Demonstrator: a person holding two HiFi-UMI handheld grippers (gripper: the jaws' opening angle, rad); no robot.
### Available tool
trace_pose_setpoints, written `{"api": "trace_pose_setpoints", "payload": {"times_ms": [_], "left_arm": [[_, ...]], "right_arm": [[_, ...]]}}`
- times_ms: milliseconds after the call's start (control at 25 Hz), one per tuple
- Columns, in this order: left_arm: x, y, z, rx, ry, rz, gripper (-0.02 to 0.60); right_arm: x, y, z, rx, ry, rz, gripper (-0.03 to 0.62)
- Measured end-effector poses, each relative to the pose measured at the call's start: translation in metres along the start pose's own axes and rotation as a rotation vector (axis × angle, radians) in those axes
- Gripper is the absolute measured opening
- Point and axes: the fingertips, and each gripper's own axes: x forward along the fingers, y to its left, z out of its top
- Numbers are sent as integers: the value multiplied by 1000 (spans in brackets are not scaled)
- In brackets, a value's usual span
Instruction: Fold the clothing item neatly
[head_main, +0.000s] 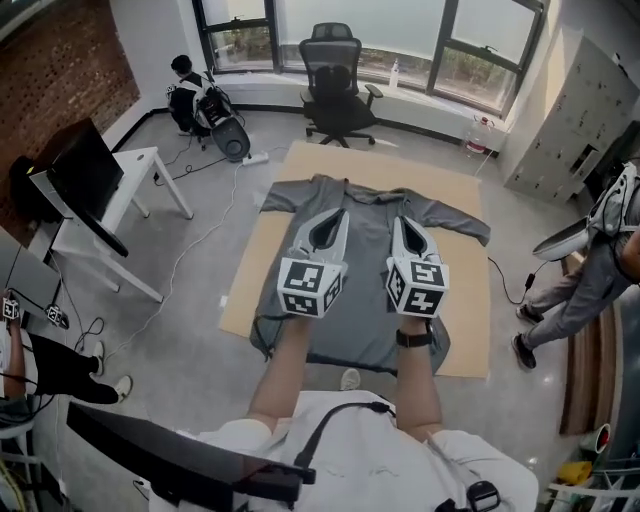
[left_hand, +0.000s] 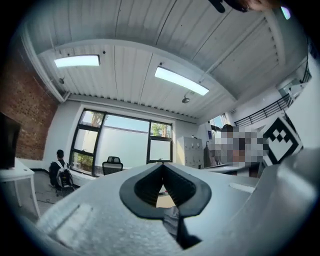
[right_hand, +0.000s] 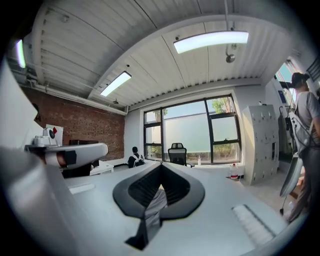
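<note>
shirt (head_main: 372, 320): plain grey
mat (head_main: 300, 162) under the shirt: light brown
left gripper (head_main: 335, 222): white, black inside, black-and-white squares on its cube
right gripper (head_main: 402, 225): white, black inside, black-and-white squares on its cube
chair (head_main: 338, 60): black
brick wall (head_main: 50, 70): red-brown
floor (head_main: 200, 235): grey

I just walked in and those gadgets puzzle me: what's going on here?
A person stands over a gray shirt spread on a cardboard sheet on the floor, holding a gripper in each hand. The left gripper and right gripper both have their jaws shut on a pinch of the shirt's gray fabric. The sleeves lie spread out, so the folding looks barely begun.
</note>
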Motion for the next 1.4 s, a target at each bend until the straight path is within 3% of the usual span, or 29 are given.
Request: {"api": "trace_pose_setpoints", "payload": {"times_ms": [120, 360, 480, 640, 800, 920, 1040, 1240, 1320, 1400], "left_arm": [[21, 7, -26, -21, 49, 23, 5], [38, 39, -76, 25, 186, 121, 5], [38, 69, -102, 27, 254, 148, 5], [20, 117, -144, -77, 348, 203, 5], [-12, 152, -197, -111, 470, 214, 5], [-27, 166, -233, -165, 554, 215, 6], [-44, 168, -271, -170, 654, 206, 9], [-76, 154, -344, -220, 821, 171, 106], [-83, 150, -372, -210, 879, 167, 167], [-89, 149, -398, -174, 942, 171, 184]], "right_arm": [[22, -17, -23, 18, 42, 51, 0], [48, -19, -40, 82, -13, 254, 4], [60, -7, -54, 76, 2, 315, 5], [81, 1, -78, 71, 72, 317, 5], [99, 11, -107, 85, 131, 308, 6], [112, 17, -124, 98, 168, 306, 6], [118, 27, -142, 100, 211, 312, 6], [117, 40, -165, 101, 272, 320, 6], [119, 41, -172, 105, 288, 317, 6], [119, 42, -179, 108, 304, 314, 6]]}}
